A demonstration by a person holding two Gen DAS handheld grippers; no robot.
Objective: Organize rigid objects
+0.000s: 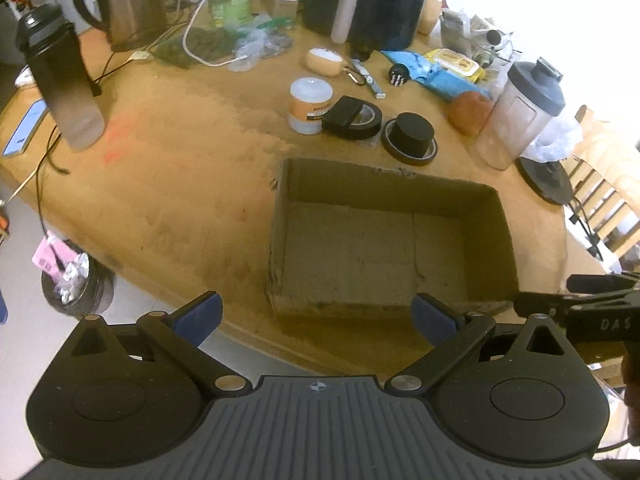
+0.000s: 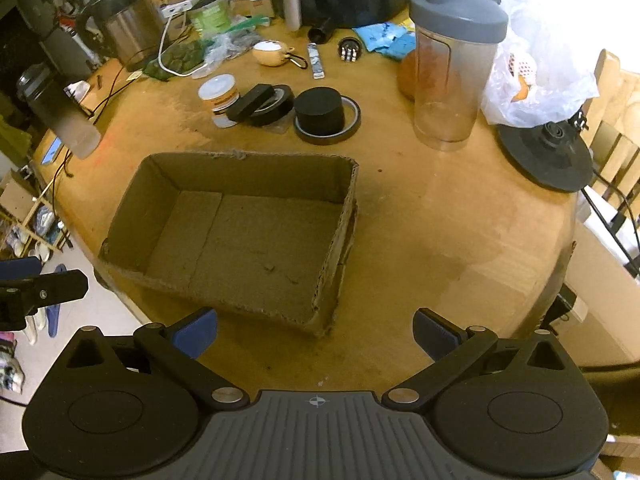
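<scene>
Cardboard box (image 2: 240, 236) sits open-topped near the table's (image 2: 440, 240) front edge, walls ragged, floor bare. Behind it, toward the table's middle: white jar (image 2: 218, 94), black tape roll (image 2: 272, 106), black cylinder (image 2: 320, 114) on a ring. Right of the box, bare wood. Left gripper (image 1: 316, 318) and right gripper (image 2: 316, 330) hover at the front edge, fingers spread, holding nothing.

One open brown cardboard box (image 2: 240, 232) sits at the centre of the frame. Above it lie two rolls of tape: one black roll (image 2: 272, 108) and one amber-edged roll (image 2: 352, 120). One small white-lidded jar (image 2: 218, 94) stands to their left. Two shaker bottles appear: one clear with a grey lid (image 2: 452, 76) at upper right, one smoky dark (image 2: 60, 112) at left. One steel kettle (image 2: 128, 28) stands at upper left.
</scene>
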